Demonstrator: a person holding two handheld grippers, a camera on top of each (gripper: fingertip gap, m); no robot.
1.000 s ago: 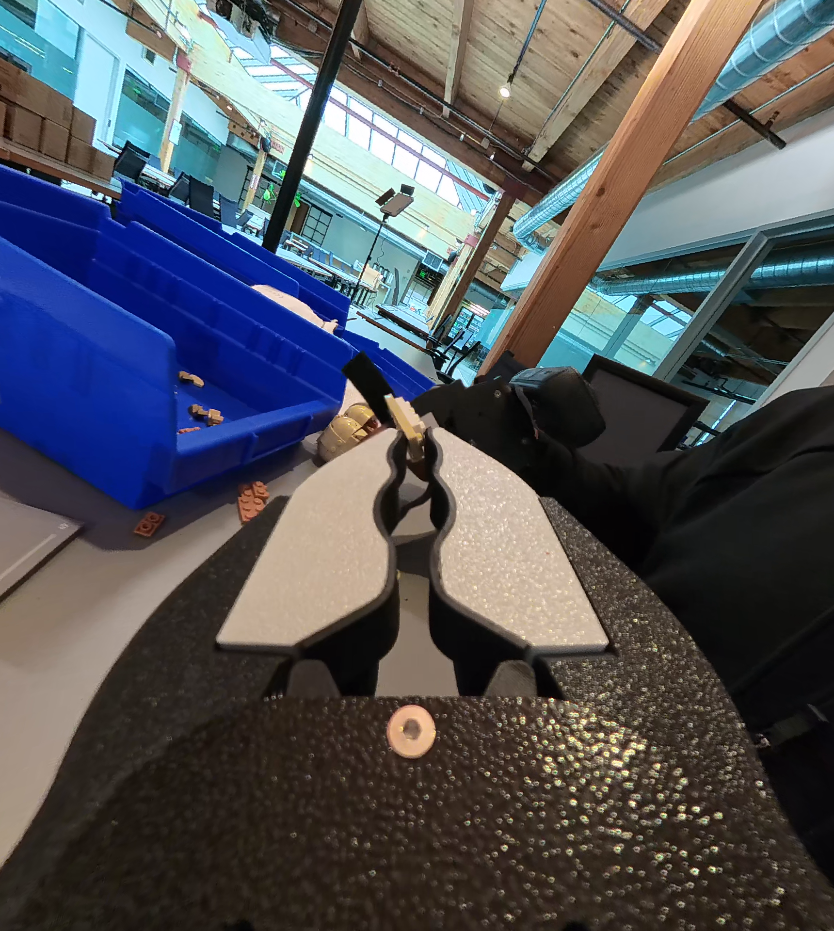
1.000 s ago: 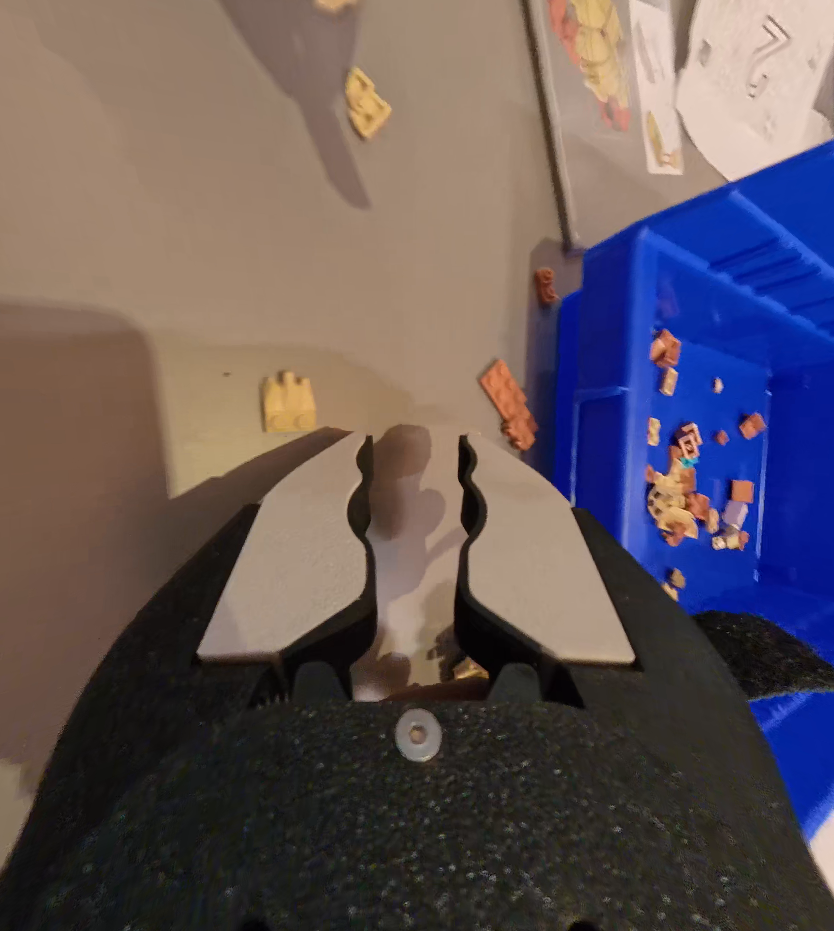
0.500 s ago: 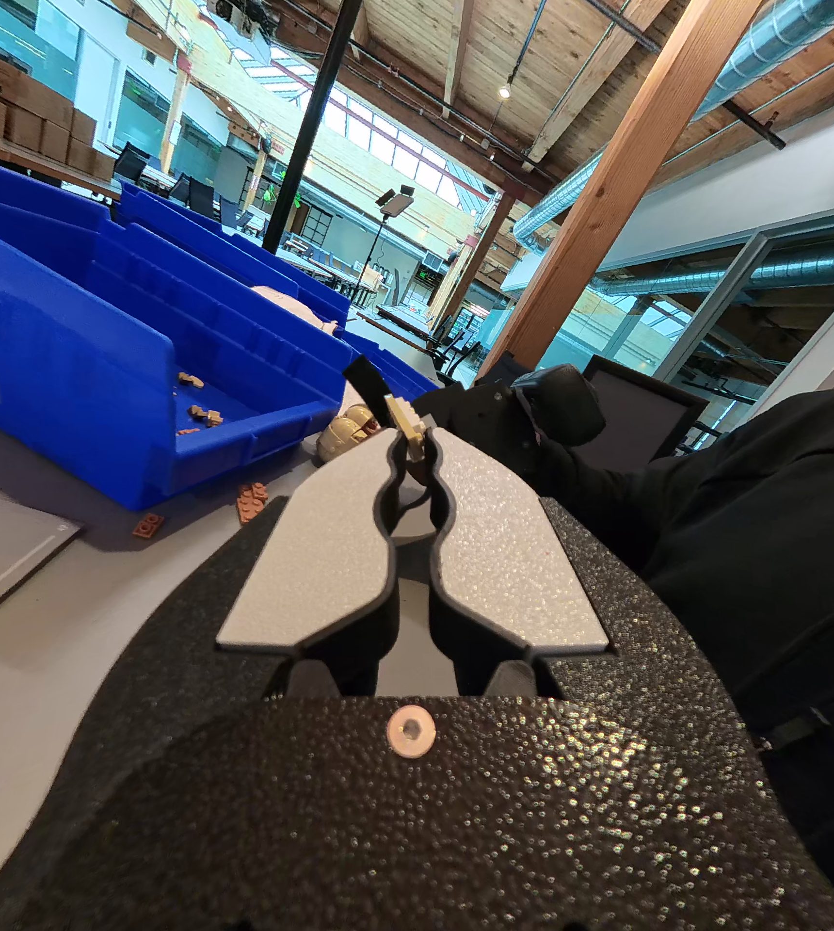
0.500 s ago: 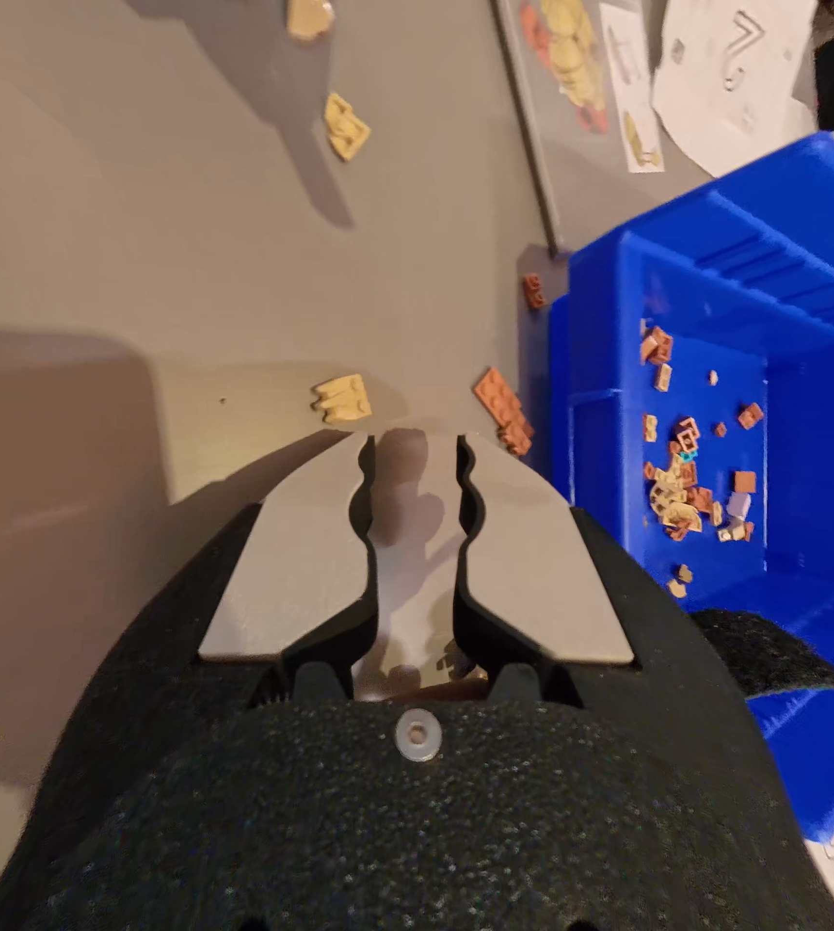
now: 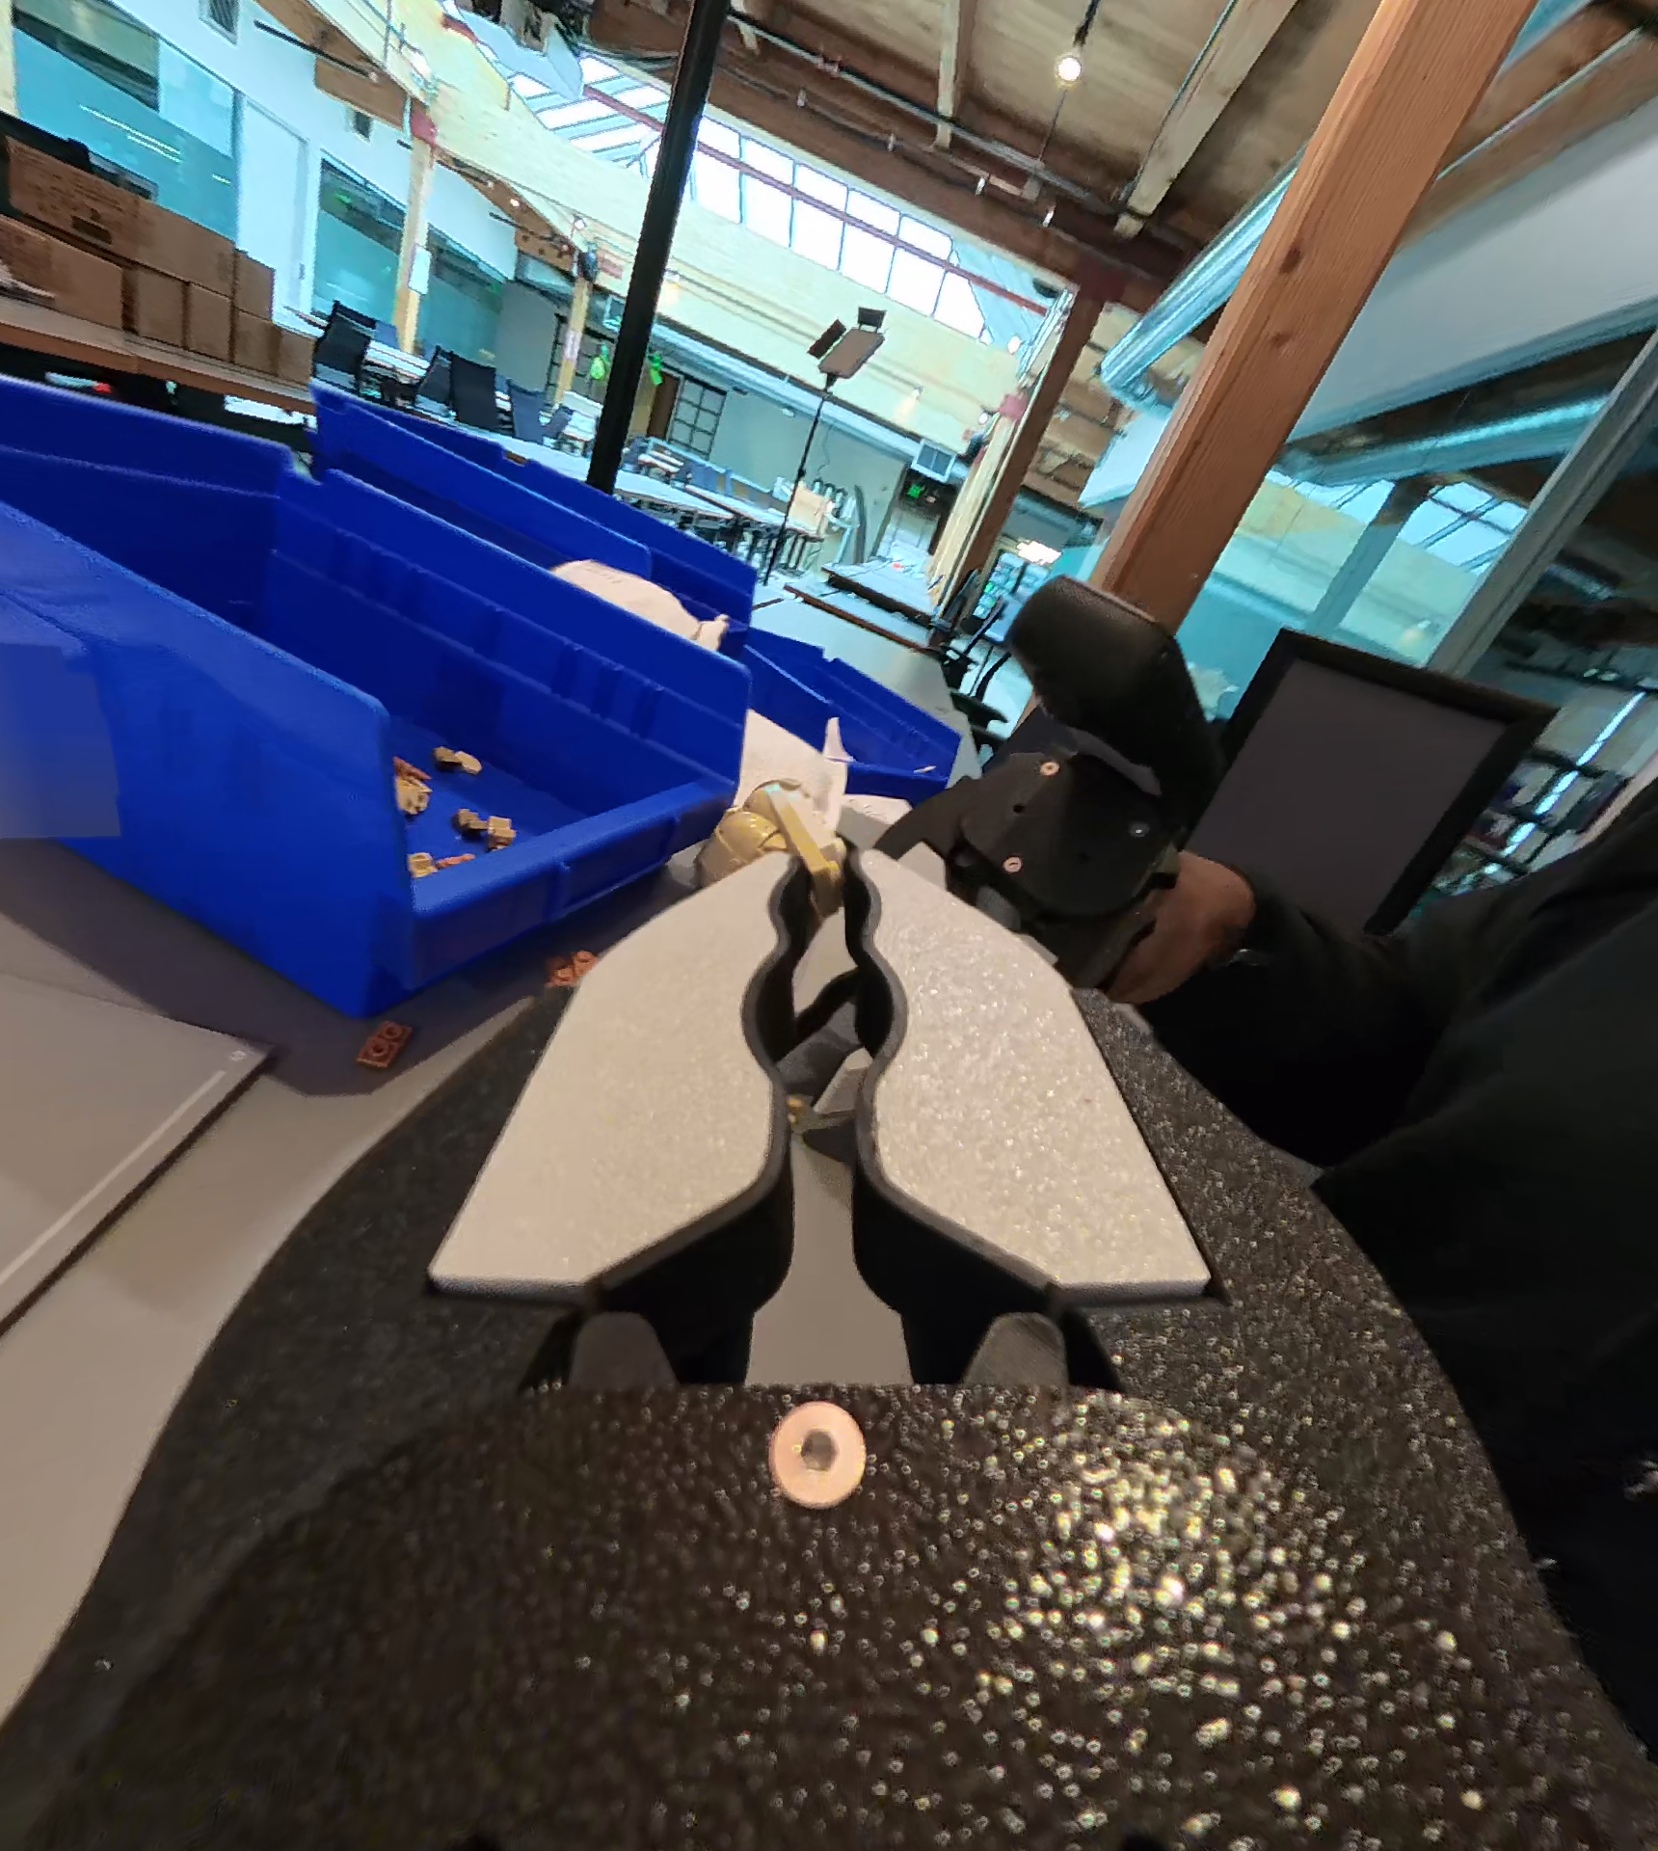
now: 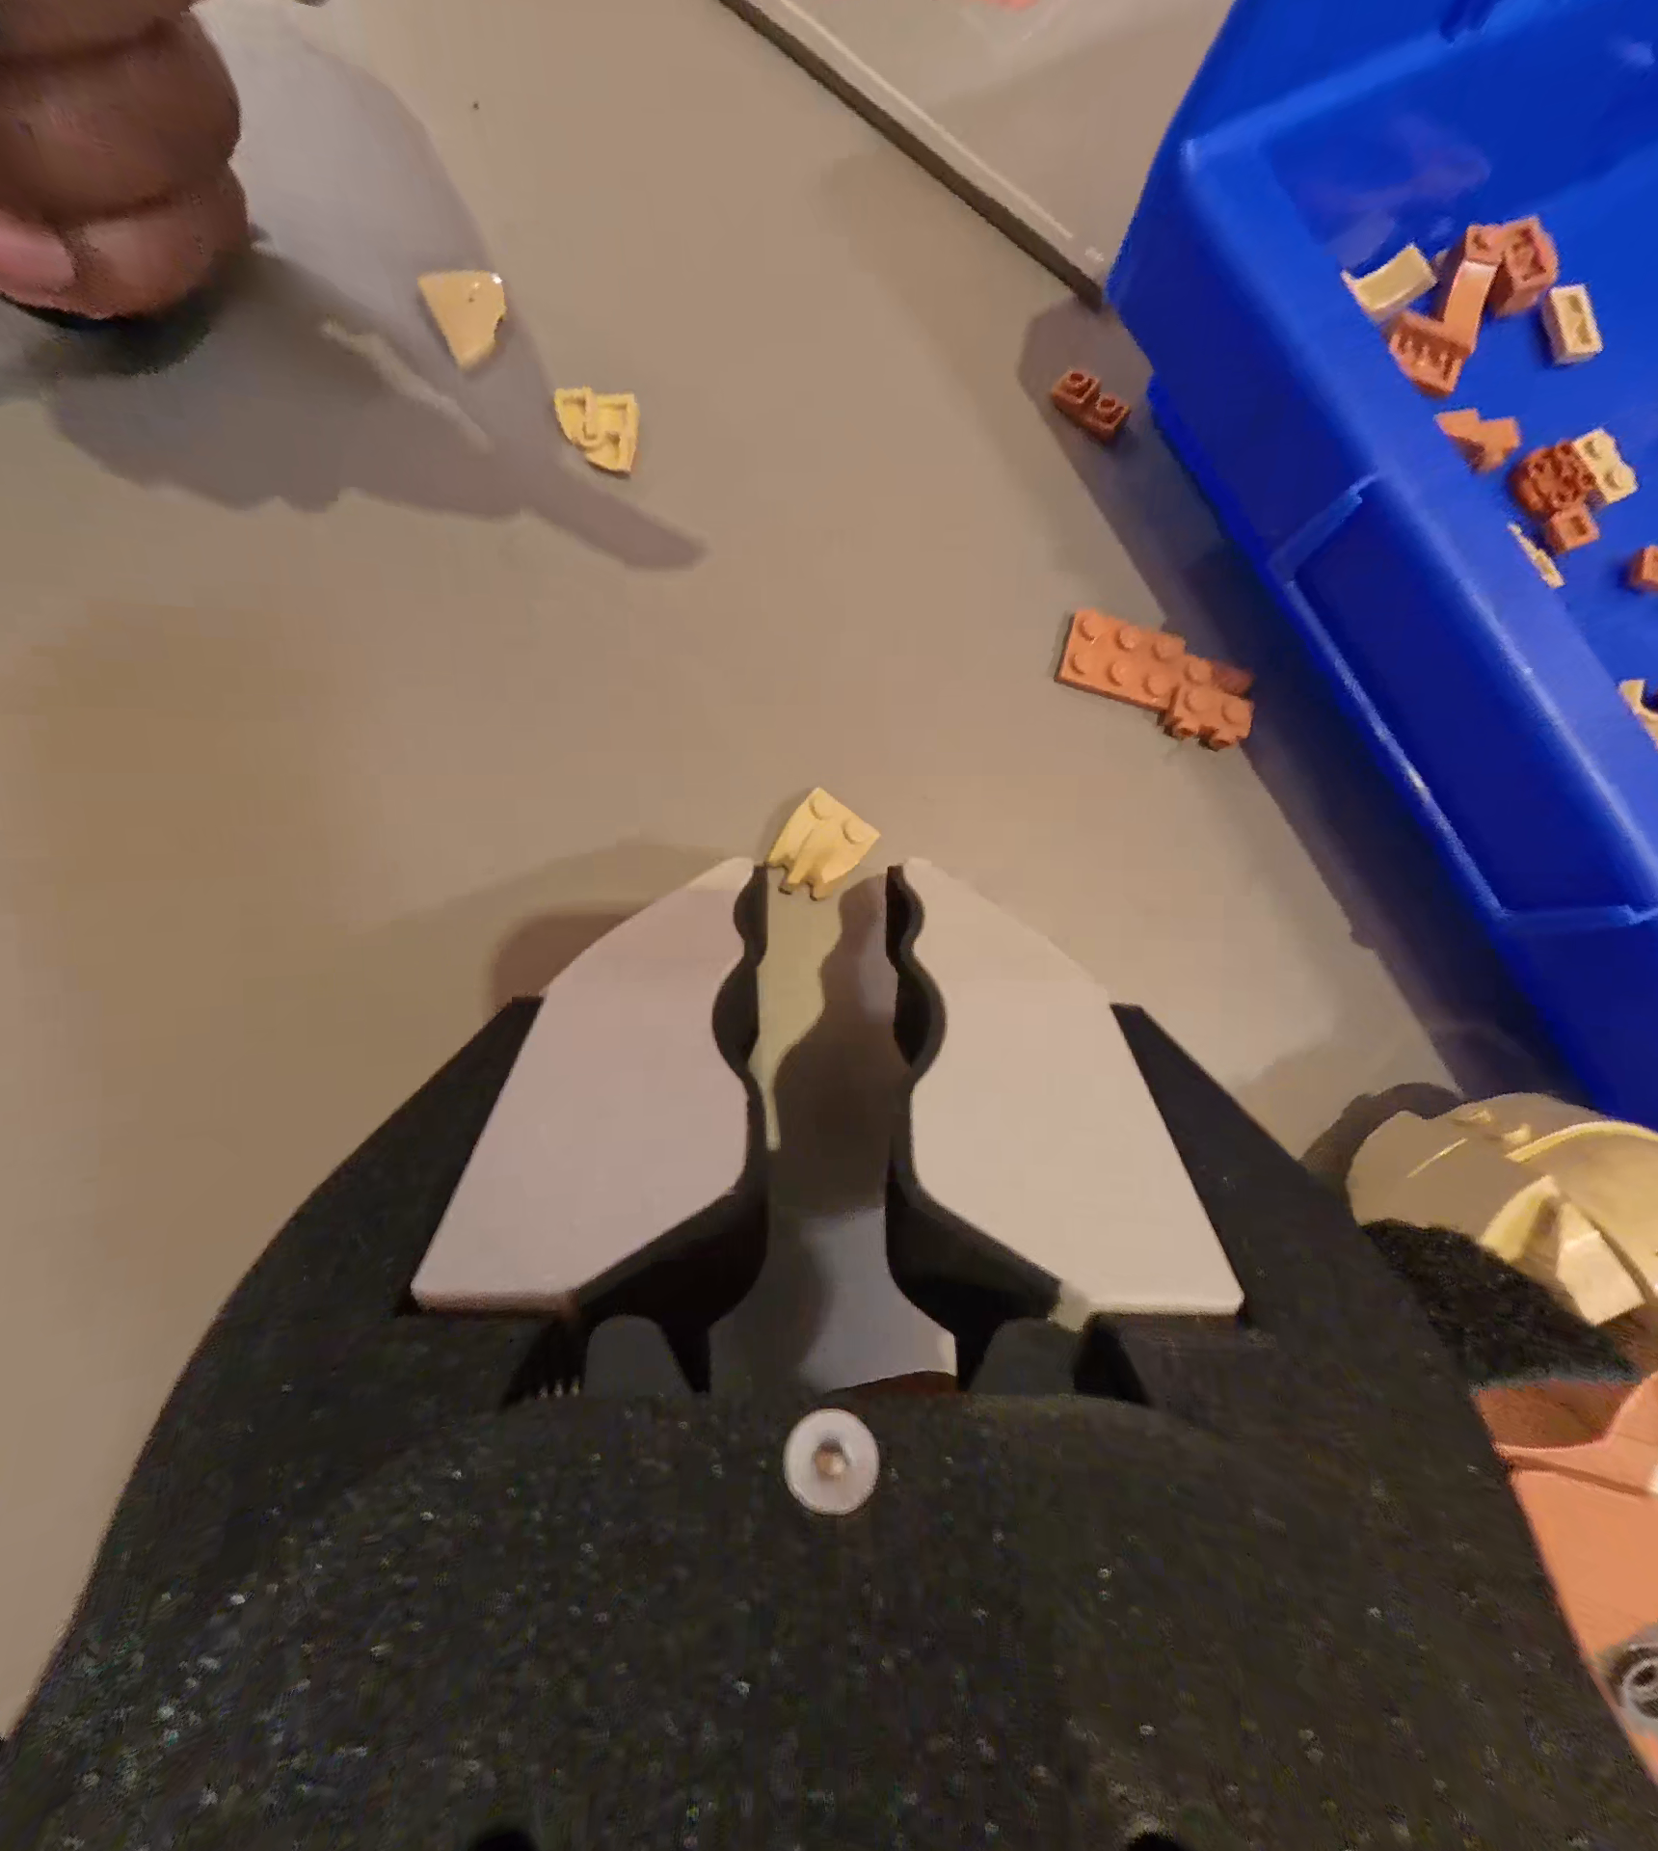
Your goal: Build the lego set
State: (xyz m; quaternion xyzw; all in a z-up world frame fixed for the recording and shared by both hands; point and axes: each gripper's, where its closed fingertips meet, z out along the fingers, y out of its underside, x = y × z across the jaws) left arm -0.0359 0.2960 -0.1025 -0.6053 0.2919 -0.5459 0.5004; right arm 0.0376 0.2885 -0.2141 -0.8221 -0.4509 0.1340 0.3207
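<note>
A grey tabletop carries the work, with a lofty timber-beamed hall behind it in the left wrist view. At the far left of the right wrist view a hand rests on the table; right of it lie two tan wedge plates. Nearer, in the middle, the right gripper hangs over the table with its fingers apart — a small tan wedge piece lies flat on the surface just at the tips, unclamped. Right of that sit reddish-brown plates, then a blue bin holding loose tan and brown bricks. At the near right edge is the tan, partly built model. The left gripper is clamped on a thin tan plate at its tips.
</note>
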